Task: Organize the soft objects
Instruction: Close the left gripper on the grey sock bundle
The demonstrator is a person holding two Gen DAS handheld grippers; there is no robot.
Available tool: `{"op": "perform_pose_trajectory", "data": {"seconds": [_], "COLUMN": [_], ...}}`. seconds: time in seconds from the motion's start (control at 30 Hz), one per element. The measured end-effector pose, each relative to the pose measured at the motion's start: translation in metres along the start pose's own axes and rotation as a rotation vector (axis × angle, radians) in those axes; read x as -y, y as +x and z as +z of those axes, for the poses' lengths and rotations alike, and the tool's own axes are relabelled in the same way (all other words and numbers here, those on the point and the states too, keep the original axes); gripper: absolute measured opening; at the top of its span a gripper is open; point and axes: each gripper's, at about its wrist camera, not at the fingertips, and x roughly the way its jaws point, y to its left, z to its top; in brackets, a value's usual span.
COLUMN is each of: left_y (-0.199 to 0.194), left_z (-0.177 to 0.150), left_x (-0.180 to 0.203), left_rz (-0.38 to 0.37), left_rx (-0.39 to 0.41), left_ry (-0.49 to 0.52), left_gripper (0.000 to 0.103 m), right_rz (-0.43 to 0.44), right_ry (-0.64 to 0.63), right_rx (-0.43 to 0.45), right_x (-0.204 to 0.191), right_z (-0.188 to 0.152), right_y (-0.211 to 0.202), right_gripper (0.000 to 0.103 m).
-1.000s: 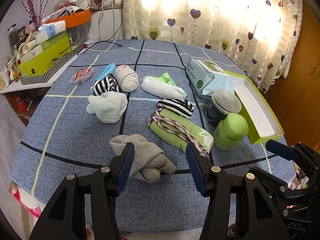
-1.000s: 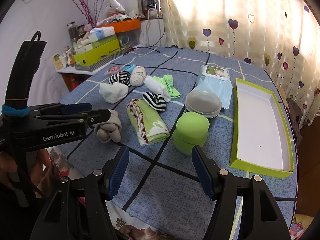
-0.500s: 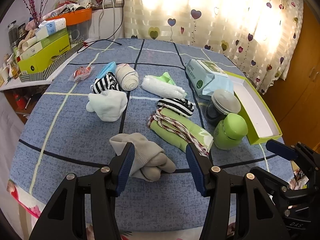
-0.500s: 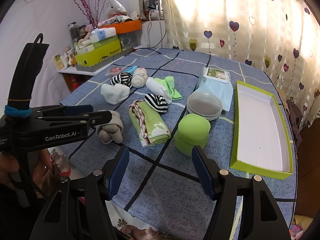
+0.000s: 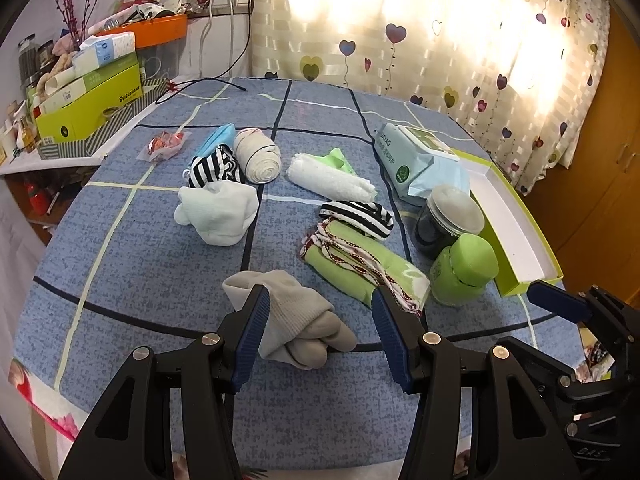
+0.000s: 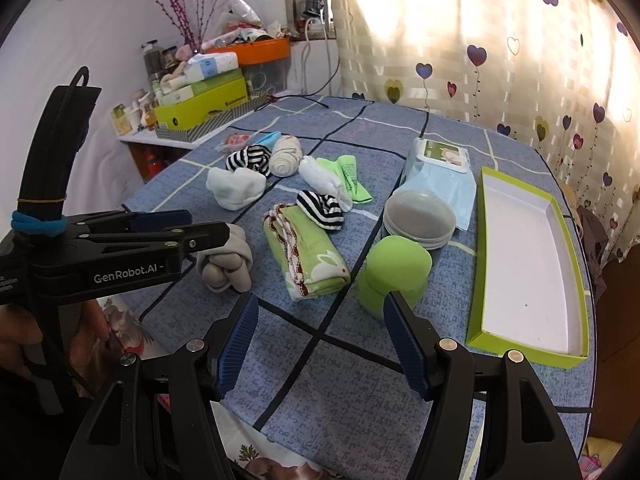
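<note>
Several soft things lie on the blue checked table: a grey knotted sock bundle [image 5: 298, 320] [image 6: 226, 262], a white sock bundle [image 5: 220, 210], two black-and-white striped socks [image 5: 358, 216] [image 5: 216, 166], a cream roll [image 5: 258, 156], a white towel roll [image 5: 330, 178] and a folded green towel [image 5: 360, 266] [image 6: 306, 254]. My left gripper [image 5: 318, 334] is open, low over the table, its fingers either side of the grey bundle. My right gripper [image 6: 320, 342] is open and empty, above the table near its front edge. An empty green-edged box [image 6: 524, 264] lies at the right.
A green lidded jar [image 6: 390, 274] and a dark jar with a clear lid [image 6: 420, 218] stand beside the box. A pack of wipes [image 6: 438, 170] lies behind them. A red wrapper [image 5: 164, 144] and a blue item [image 5: 218, 138] lie far left. Cluttered shelves stand left of the table.
Both grippers have shifted only slightly, drifting a little toward the table. Both stay open and nothing on the table has moved.
</note>
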Motion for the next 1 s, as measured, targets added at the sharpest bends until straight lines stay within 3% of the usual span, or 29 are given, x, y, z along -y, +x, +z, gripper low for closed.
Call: {"op": "perform_pose_trajectory", "data": {"seconds": [0.4, 0.5, 1.0], "left_y": [-0.002, 0.001, 0.04], "left_z": [0.002, 0.0, -0.014], "left_x": [-0.015, -0.024, -0.037], "left_rz": [-0.036, -0.082, -0.014], "left_rx": [0.034, 0.024, -0.082], "left_ry": [-0.03, -0.073, -0.123], "left_gripper": [0.054, 0.054, 0.054], "right_rz": [0.012, 0.016, 0.031], "right_ry": [-0.024, -0.028, -0.032], "right_rx": [-0.016, -0.018, -0.025], "right_x": [-0.007, -0.008, -0.009], "right_z": [0.006, 0.007, 0.007], "right_y": [0.012, 0.014, 0.021], "right_gripper": [0.065, 0.065, 0.065]}}
